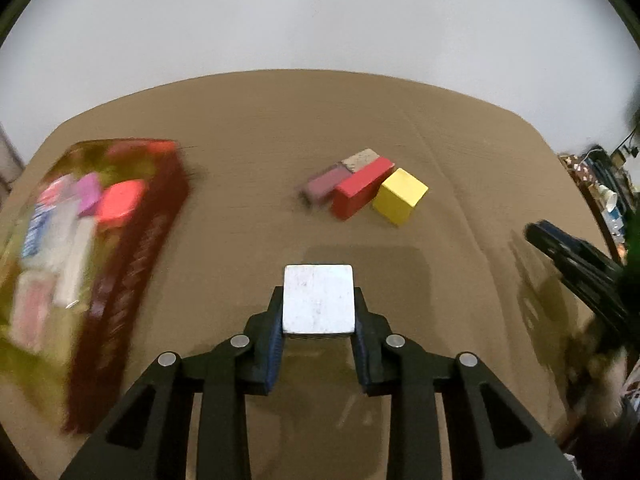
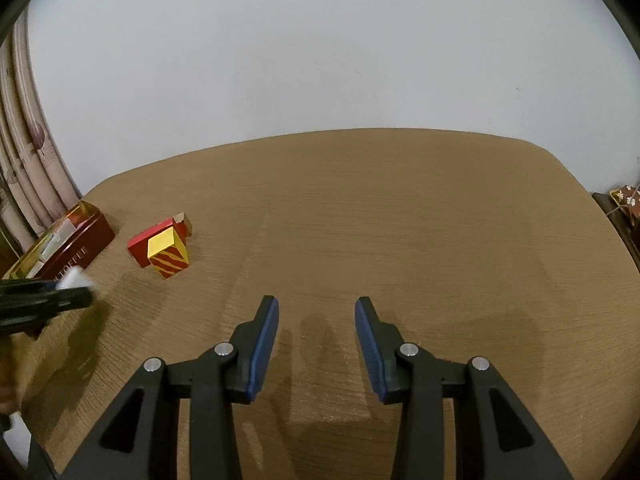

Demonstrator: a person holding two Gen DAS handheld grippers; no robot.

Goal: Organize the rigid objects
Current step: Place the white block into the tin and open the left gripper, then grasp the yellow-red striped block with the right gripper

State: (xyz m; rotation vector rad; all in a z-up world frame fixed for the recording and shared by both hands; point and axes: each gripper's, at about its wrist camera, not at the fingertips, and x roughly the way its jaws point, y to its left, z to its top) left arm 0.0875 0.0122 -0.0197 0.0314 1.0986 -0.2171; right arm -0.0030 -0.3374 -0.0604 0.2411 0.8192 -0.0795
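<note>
My left gripper (image 1: 319,300) is shut on a white block (image 1: 319,298) and holds it above the brown table (image 1: 248,128). Ahead lie a yellow block (image 1: 400,196), a red block (image 1: 362,188), a purple block (image 1: 326,182) and a tan block (image 1: 360,159), touching in a cluster. A dark red tin (image 1: 132,248) with several blocks inside sits to the left, blurred. My right gripper (image 2: 317,308) is open and empty above bare table. In the right wrist view the yellow block (image 2: 166,248), red block (image 2: 150,240), tin (image 2: 76,248) and white block (image 2: 76,278) show at far left.
A white wall stands behind the table. My right gripper shows in the left wrist view (image 1: 576,264) at the right edge. Curtains (image 2: 28,168) hang behind the tin. Clutter (image 1: 600,184) sits beyond the table's right edge.
</note>
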